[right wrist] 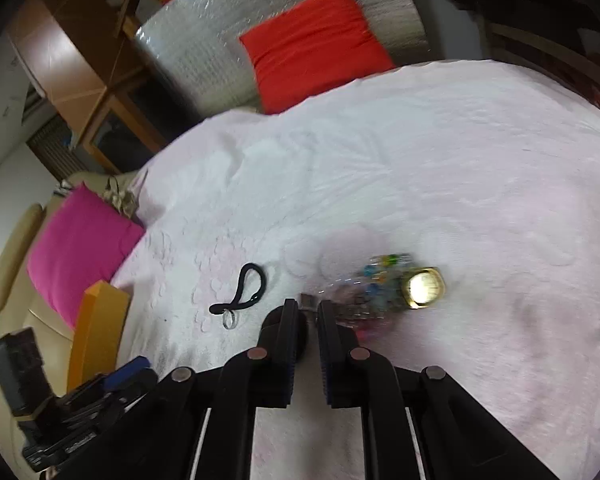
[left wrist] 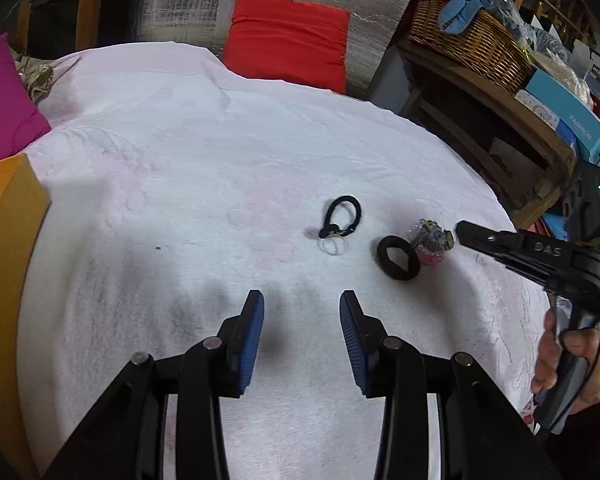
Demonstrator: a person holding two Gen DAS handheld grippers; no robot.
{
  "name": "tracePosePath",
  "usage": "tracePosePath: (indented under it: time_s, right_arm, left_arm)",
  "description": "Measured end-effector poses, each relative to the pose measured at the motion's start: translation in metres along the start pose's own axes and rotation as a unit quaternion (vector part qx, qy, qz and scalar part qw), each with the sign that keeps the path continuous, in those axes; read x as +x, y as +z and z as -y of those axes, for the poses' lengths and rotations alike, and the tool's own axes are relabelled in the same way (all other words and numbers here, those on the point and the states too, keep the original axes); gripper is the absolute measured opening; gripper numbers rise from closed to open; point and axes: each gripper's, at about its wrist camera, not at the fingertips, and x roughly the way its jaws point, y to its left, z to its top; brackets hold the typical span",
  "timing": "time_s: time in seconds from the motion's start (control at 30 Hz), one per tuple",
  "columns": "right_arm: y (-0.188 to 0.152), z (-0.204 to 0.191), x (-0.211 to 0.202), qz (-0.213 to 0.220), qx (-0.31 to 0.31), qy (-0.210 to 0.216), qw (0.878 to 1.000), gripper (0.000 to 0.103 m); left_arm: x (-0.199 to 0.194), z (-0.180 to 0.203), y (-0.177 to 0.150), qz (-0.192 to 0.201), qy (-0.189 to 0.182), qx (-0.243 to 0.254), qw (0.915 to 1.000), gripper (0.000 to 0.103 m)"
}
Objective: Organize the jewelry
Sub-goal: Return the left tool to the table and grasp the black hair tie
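A pick-up is judged to be in hand: the right gripper (right wrist: 304, 312) is set over the beaded bracelet and gold watch (right wrist: 422, 286) on the white-covered tabletop (right wrist: 460, 160), its jaws nearly shut; whether anything is pinched cannot be told. The left gripper (left wrist: 302, 304) is held half open, empty. A firm hold is called for next.

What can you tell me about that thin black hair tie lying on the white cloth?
The thin black hair tie is a slim elastic cord, looking like fabric-covered rubber, lying flat and slack in an uneven loop on the white embossed cloth. At its near end a small silvery ring lies against it. No gripper touches it; the thicker black scrunchie lies apart, to its right in the left wrist view.
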Motion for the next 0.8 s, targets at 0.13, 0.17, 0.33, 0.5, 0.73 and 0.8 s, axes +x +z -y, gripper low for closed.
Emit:
tracePosePath:
  time_s: [0.13,0.17,0.33,0.5,0.73,0.8]
  right_arm:
    - [0.001,0.018,-0.012,0.009,0.015,0.012,1.0,0.011]
    - [0.002,0.021,-0.013,0.01,0.024,0.014,1.0,0.012]
    - [0.004,0.042,-0.02,0.006,0.07,0.014,0.997,0.019]
    - [0.005,0.049,-0.028,0.016,0.078,0.005,0.997,0.042]
    - [0.008,0.054,-0.03,0.019,0.084,0.02,0.996,0.042]
    - [0.008,0.052,-0.029,0.016,0.08,0.024,0.996,0.042]
  left_arm:
    - [0.008,0.012,0.0,-0.004,-0.008,0.006,0.9999,0.04]
    - [0.01,0.015,0.001,-0.002,-0.01,0.008,0.9999,0.04]
    - [0.02,0.03,0.008,0.005,-0.039,0.021,0.999,0.043]
    - [0.043,0.047,0.019,0.004,-0.07,0.016,0.9974,0.054]
    - [0.08,0.07,0.024,-0.025,-0.057,0.031,0.9976,0.055]
    - [0.089,0.072,0.026,-0.028,-0.058,0.033,0.9974,0.055]
